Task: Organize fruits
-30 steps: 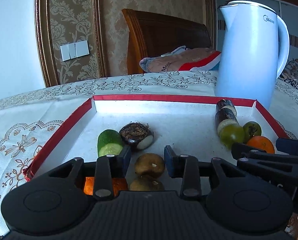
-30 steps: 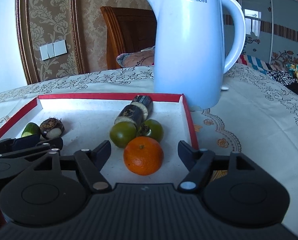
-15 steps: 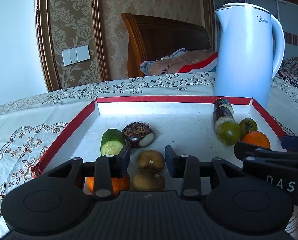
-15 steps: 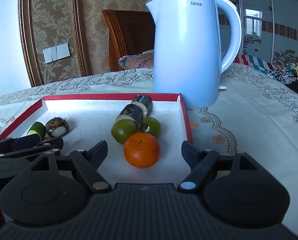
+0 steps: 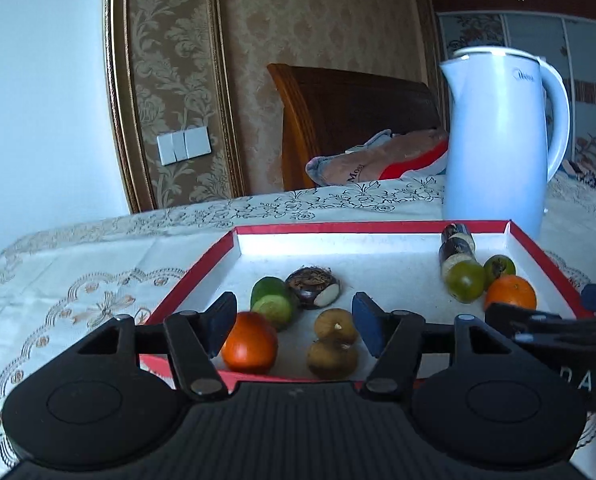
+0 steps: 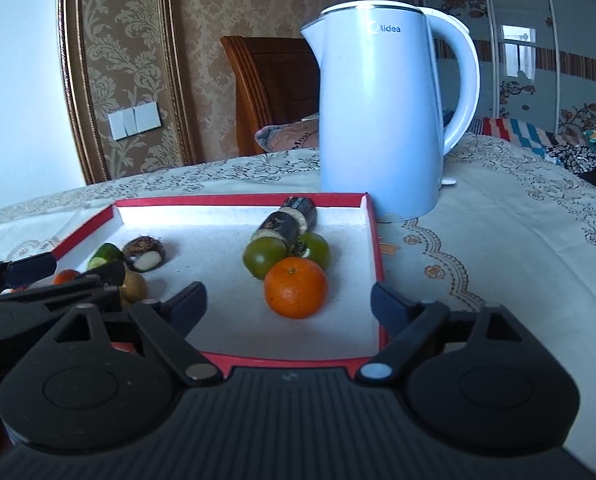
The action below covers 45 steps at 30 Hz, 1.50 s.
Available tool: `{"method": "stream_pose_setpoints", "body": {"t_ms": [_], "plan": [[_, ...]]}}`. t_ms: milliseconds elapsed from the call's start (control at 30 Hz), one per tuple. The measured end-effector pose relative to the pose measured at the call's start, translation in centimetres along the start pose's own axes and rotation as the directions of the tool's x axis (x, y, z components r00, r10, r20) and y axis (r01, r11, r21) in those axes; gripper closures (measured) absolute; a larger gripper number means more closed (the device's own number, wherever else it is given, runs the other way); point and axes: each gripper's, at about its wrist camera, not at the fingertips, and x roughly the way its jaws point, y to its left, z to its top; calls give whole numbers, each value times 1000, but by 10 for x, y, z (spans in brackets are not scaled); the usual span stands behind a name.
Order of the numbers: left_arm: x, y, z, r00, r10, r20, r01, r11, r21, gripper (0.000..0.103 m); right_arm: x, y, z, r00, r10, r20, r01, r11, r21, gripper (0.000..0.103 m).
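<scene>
The fruits lie in a red-rimmed tray (image 5: 202, 264) on the table (image 6: 497, 240). Between the wide-spread fingers of the left gripper (image 5: 294, 322), which hold nothing, sit a red tomato (image 5: 250, 342) by the left finger and two brown fruits (image 5: 331, 344) by the right one (their kind is hard to make out). Just beyond lie a cucumber piece (image 5: 272, 300) and a dark cut piece (image 5: 313, 286). The right gripper (image 6: 288, 304), equally open and empty, frames an orange (image 6: 296, 286); behind it two green tomatoes (image 6: 265, 257) touch dark cane pieces (image 6: 288, 220). A kettle (image 6: 377, 120) stands past the tray's far right corner. The left gripper partly hides the near fruits in the right view.
</scene>
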Motion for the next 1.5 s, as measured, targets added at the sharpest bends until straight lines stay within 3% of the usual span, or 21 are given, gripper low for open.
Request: {"method": "stream_pose_setpoints", "body": {"t_ms": [267, 667, 1500], "plan": [[-18, 12, -8, 998, -27, -53, 25, 999, -46, 39, -23, 6, -7, 997, -9, 72, 12, 999, -44, 8], [-46, 22, -24, 993, -42, -108, 35, 997, -64, 39, -50, 3, -21, 996, 43, 81, -42, 999, -17, 3], [-55, 24, -26, 995, -49, -88, 44, 997, -59, 38, -53, 3, -25, 996, 61, 70, -61, 998, -4, 0]]}}
